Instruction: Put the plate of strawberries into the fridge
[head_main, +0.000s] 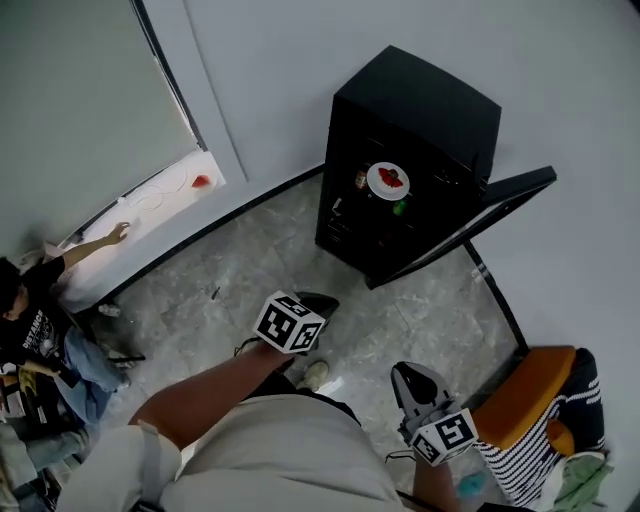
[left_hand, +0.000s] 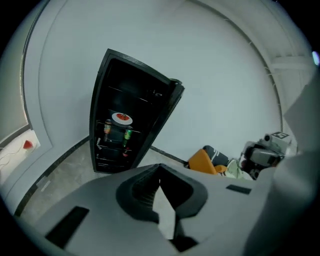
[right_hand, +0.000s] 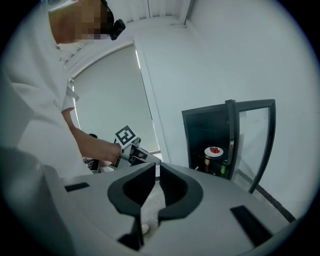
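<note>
a: left gripper (left_hand: 160, 168), what've we got?
b: fingers closed tight, nothing in them, down near us.
a: and the plate of strawberries (head_main: 388, 181)?
b: sitting on a shelf inside the black fridge (head_main: 420, 100), far side, door (head_main: 518, 184) swung open to its right. right gripper (right_hand: 156, 168), near, closed and empty too.

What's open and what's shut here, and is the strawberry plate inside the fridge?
fridge door: swung wide open.
plate of strawberries: sitting flat on a shelf inside the fridge.
left gripper: shut, nothing in it.
right gripper: jaws drawn together, nothing in it.
</note>
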